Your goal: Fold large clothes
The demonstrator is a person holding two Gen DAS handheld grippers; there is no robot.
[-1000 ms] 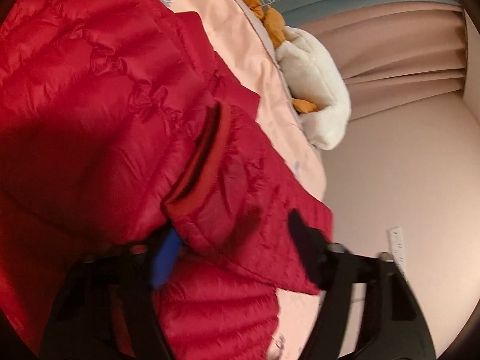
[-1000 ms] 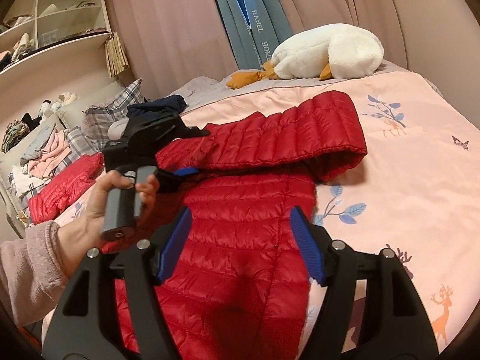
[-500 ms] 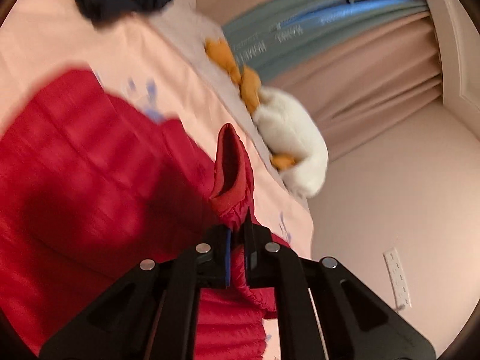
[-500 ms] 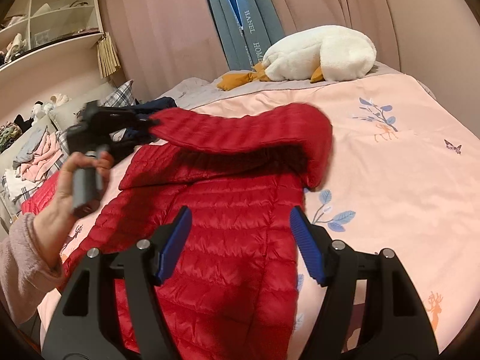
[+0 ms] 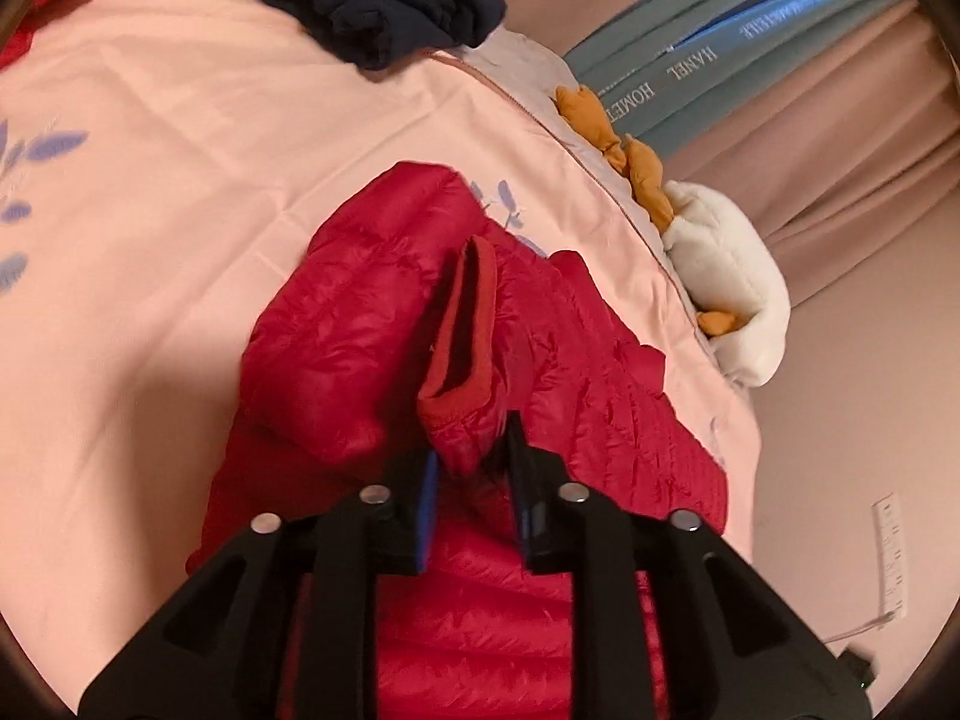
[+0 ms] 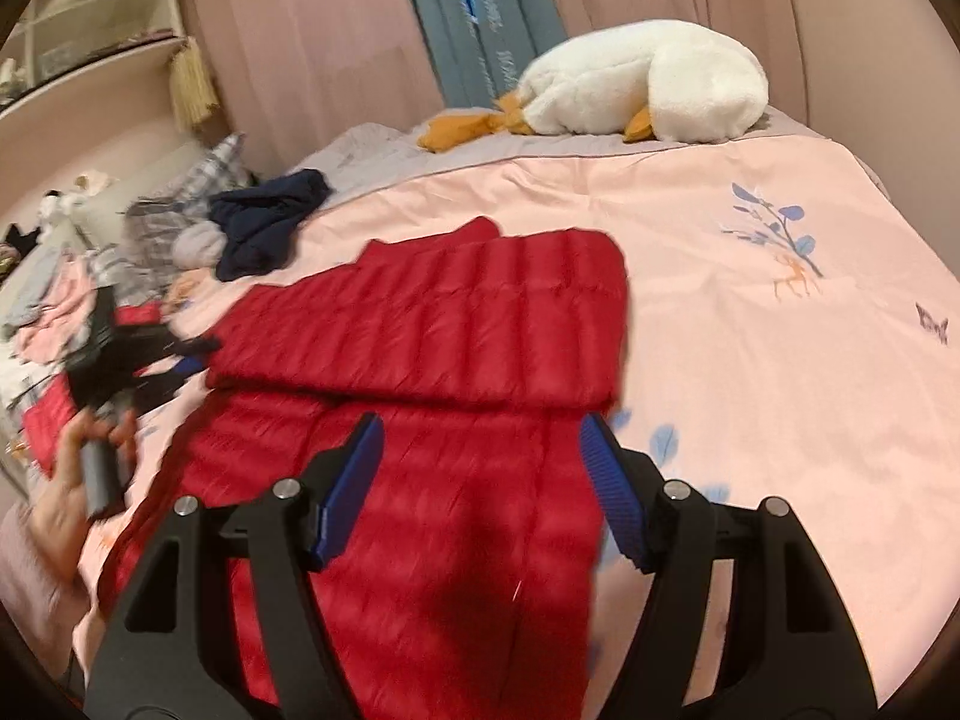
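A red down jacket (image 6: pixel 420 540) lies flat on the pink bedspread (image 6: pixel 750 360). One sleeve (image 6: pixel 450 330) is folded across its upper part. In the left wrist view the sleeve's cuff (image 5: pixel 462 324) points at the camera, its end between the pads of my left gripper (image 5: pixel 471 456). Those jaws are opening, with a small gap beside the fabric. From the right wrist view, a hand (image 6: pixel 72 480) holds the left gripper (image 6: pixel 180 360) at the sleeve's left end. My right gripper (image 6: pixel 480 444) hovers open over the jacket's body with nothing between its fingers.
A white plush goose (image 6: pixel 648 90) lies along the bed's far edge by the curtains. A navy garment (image 6: pixel 264 222) is crumpled at the back left, with a heap of mixed clothes (image 6: pixel 54 300) beyond it. Shelves stand at the far left.
My left gripper shut on the sleeve cuff and carried the sleeve across the jacket to the left; its jaws have now parted a little. The right gripper moved closer over the jacket.
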